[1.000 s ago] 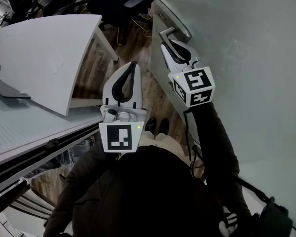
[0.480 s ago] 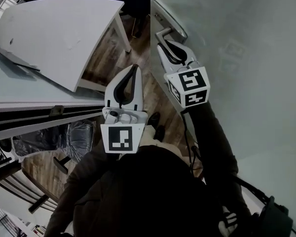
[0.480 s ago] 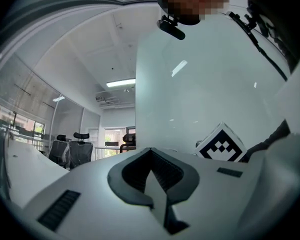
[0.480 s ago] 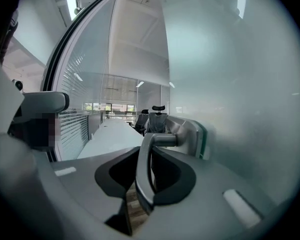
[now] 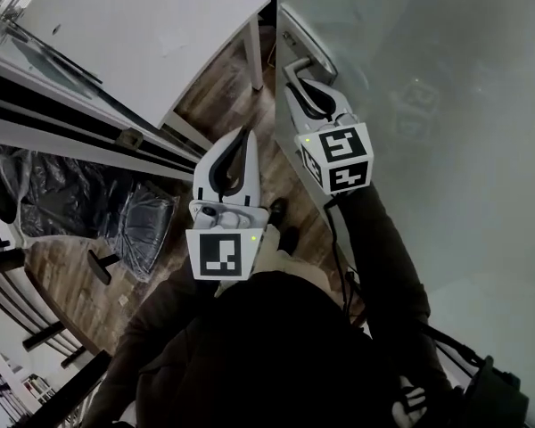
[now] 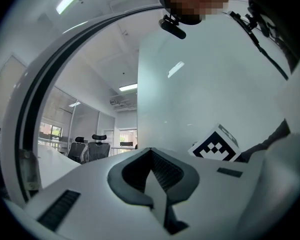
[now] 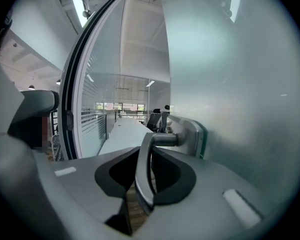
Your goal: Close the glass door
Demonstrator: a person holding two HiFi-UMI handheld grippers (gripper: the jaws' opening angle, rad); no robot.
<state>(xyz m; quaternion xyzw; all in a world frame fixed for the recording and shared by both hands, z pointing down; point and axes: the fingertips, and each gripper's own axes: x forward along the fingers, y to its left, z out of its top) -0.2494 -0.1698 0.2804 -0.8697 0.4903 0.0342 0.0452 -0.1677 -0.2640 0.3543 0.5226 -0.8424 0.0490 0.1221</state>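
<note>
The frosted glass door (image 5: 428, 105) fills the right of the head view, and its edge runs down past a metal lever handle (image 5: 296, 66). My right gripper (image 5: 298, 86) is shut on that handle. In the right gripper view the lever (image 7: 144, 176) passes down between the jaws, and its mounting plate (image 7: 192, 136) sits on the glass just beyond. My left gripper (image 5: 242, 135) hangs to the left of the door, above the wooden floor. It is shut and holds nothing. In the left gripper view its jaws (image 6: 151, 151) meet in front of the pale glass.
A white table (image 5: 160, 25) stands at the upper left. A dark-framed glass partition (image 5: 80, 114) runs beneath it. A black office chair (image 5: 129, 226) stands on the wooden floor (image 5: 223, 105) at the left. The person's shoes (image 5: 281, 221) are close to the door's edge.
The right gripper has stayed shut on the handle. In the head view the table and dark frame have swung to the right and upward. The black chair has come into sight at the left.
</note>
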